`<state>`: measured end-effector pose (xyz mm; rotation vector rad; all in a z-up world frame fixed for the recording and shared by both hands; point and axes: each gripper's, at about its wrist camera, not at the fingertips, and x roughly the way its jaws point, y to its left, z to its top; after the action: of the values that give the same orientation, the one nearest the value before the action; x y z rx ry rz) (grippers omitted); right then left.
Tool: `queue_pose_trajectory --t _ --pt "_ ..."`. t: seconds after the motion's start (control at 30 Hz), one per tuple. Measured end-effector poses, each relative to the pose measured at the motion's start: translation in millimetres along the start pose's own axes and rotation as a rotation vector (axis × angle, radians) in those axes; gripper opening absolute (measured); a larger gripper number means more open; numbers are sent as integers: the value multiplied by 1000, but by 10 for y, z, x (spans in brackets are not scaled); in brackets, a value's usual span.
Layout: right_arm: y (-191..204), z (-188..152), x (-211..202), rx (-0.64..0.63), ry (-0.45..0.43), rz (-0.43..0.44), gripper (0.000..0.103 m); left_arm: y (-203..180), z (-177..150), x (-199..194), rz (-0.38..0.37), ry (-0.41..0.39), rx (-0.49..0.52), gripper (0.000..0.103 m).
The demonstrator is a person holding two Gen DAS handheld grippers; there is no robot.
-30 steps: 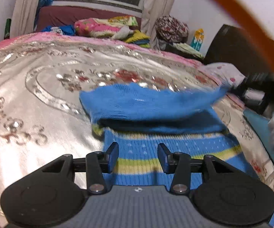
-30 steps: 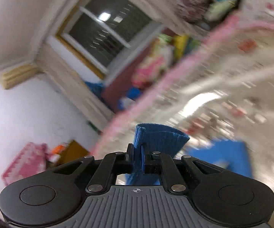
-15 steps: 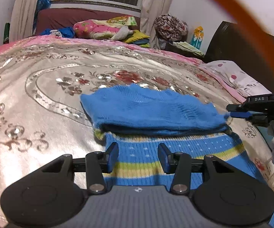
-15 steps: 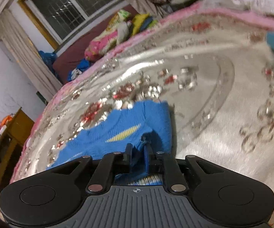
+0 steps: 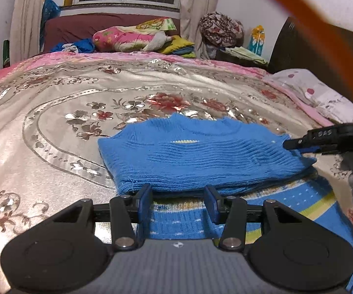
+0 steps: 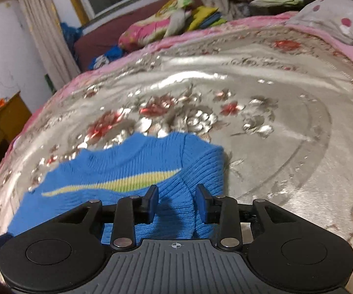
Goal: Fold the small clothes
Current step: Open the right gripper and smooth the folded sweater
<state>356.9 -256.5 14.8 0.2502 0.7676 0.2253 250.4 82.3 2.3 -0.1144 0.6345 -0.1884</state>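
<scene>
A blue knitted sweater (image 5: 196, 156) lies on the bed with its upper part folded over onto the striped lower part (image 5: 286, 210). My left gripper (image 5: 177, 202) hovers open at the near edge of the fold, with nothing pinched between its pads. My right gripper (image 6: 176, 203) sits at the sweater's (image 6: 127, 169) right corner. Its jaws are opening, and the blue knit lies between and under them without the pads pressing on it. In the left wrist view the right gripper (image 5: 299, 145) reaches in from the right at the folded corner.
A silver floral bedspread (image 5: 54, 127) covers the bed. A spotted pillow (image 5: 318, 93) and dark headboard (image 5: 306, 49) are on the right. Piled bedding (image 5: 132, 36) lies at the far end. An orange cord (image 5: 328, 31) crosses the left wrist view. A wooden cabinet (image 6: 7, 120) stands left.
The right gripper carried the sweater's upper part over and down onto the lower part, then let go as its jaws parted. The left gripper crept closer to the fold.
</scene>
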Motion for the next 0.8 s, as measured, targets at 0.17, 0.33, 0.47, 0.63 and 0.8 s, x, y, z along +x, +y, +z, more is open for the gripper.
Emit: queue_pose_trajectory --t 0.17,0.33,0.47,0.63,0.8 --pt "98 16 -31 -94 28 38 31 7 -13 45 7 9 -1 51" --pt "106 1 -25 -99 57 45 10 -9 -18 21 11 2 15 51" --pt "-4 51 -148 7 -3 72 4 -4 10 12 24 -28 10 51" --pt "-81 162 -300 114 -117 89 4 48 35 72 44 -48 -24 51" --pt "14 145 -136 43 -92 -1 12 16 -1 60 58 -23 13 51"
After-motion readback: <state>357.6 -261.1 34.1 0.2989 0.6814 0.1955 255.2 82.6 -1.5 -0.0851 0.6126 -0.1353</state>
